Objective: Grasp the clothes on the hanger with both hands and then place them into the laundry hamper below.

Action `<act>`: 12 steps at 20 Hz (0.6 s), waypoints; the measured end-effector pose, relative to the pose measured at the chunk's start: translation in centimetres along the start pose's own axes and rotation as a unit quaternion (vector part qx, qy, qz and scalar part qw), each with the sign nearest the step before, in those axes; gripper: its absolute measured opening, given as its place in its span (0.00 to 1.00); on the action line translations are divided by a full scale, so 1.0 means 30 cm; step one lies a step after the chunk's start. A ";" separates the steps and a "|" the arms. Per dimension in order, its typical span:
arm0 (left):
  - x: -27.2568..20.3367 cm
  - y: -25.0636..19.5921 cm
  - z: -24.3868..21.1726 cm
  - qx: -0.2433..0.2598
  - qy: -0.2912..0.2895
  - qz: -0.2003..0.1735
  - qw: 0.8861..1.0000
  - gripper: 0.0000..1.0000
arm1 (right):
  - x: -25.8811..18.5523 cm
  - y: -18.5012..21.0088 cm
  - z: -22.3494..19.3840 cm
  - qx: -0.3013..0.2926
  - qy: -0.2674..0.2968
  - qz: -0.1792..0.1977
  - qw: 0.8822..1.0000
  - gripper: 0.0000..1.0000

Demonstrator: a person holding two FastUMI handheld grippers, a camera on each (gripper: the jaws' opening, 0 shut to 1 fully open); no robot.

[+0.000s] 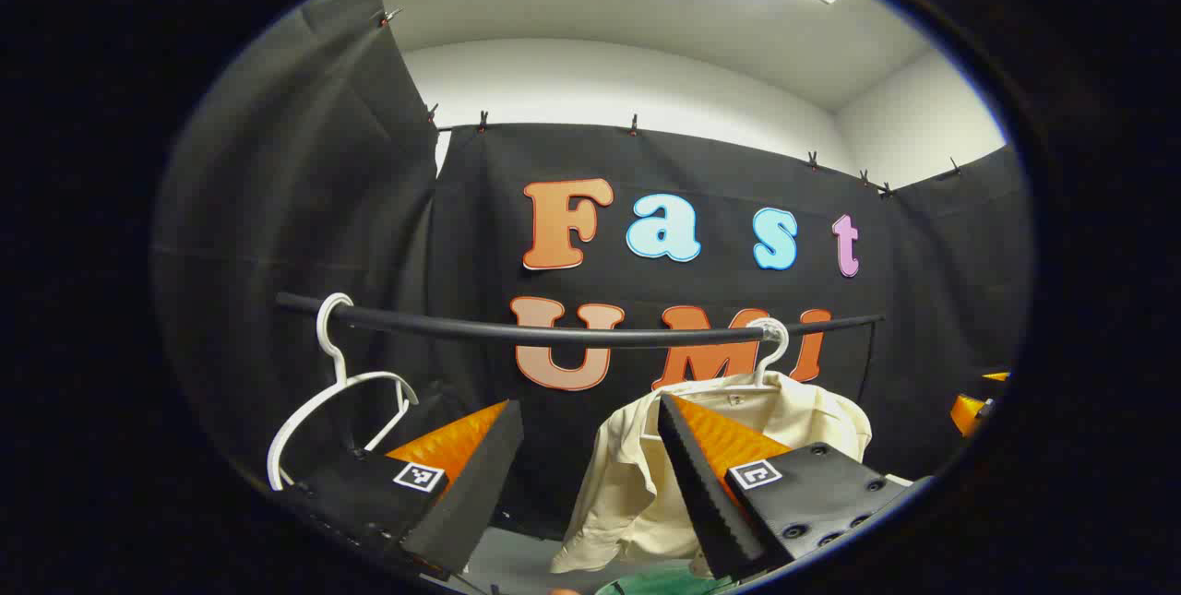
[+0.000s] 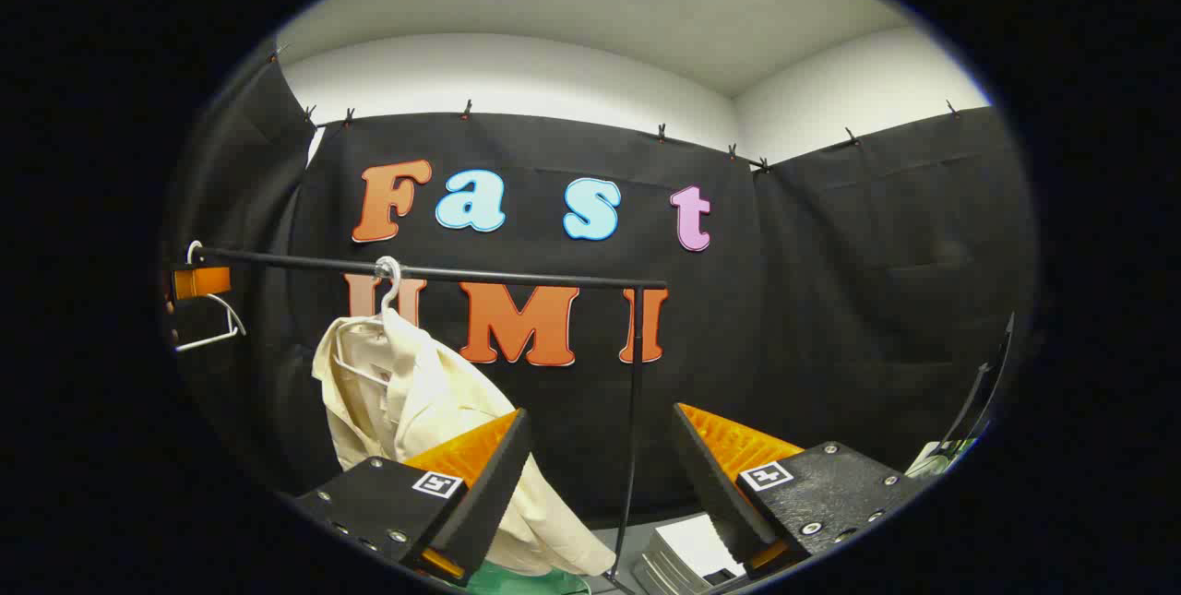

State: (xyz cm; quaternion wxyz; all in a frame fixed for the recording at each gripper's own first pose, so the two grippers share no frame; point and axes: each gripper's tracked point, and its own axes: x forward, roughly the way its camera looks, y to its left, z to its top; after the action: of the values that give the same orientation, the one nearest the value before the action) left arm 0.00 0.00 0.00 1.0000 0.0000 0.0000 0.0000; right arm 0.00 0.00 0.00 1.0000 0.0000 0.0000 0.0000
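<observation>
Cream shirt (image 1: 738, 447) hangs on a white hanger (image 1: 770, 346) from the black rail (image 1: 572, 333), with an empty white hanger (image 1: 337, 383) farther along that rail. A green hamper rim (image 2: 526, 579) shows below the shirt. My left gripper (image 1: 590, 447) and right gripper (image 2: 600, 457) have fingers spread, short of the rail, holding nothing.

1. No word, brand or number can be read on any object here.
2. The left tongs (image 1: 588, 403) carry two small square black-and-white coded markers, one on each finger mount: the left marker (image 1: 419, 476) and the right marker (image 1: 757, 473). Each shows a block pattern, not letters.
3. The right tongs (image 2: 601, 412) carry the same kind of pair, a near-left marker (image 2: 437, 484) and a near-right marker (image 2: 766, 478), also patterns without legible characters.
</observation>
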 end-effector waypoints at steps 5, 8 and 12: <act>-0.013 0.059 0.030 0.004 -0.005 0.020 1.000 0.96 | 0.004 0.015 0.075 0.016 -0.015 0.006 1.000 0.93; -0.014 0.039 -0.017 0.000 0.004 0.017 1.000 0.93 | 0.012 -0.013 0.031 0.014 -0.001 0.002 1.000 0.94; 0.001 0.011 -0.069 0.020 0.014 0.017 1.000 0.93 | 0.011 -0.048 -0.015 0.012 0.008 -0.006 1.000 0.94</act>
State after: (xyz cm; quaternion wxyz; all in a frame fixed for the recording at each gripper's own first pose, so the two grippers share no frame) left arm 0.04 0.32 -2.06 0.9996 0.0202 0.0139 0.0165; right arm 0.33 -1.45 -0.46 0.9999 0.0120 0.0085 -0.0055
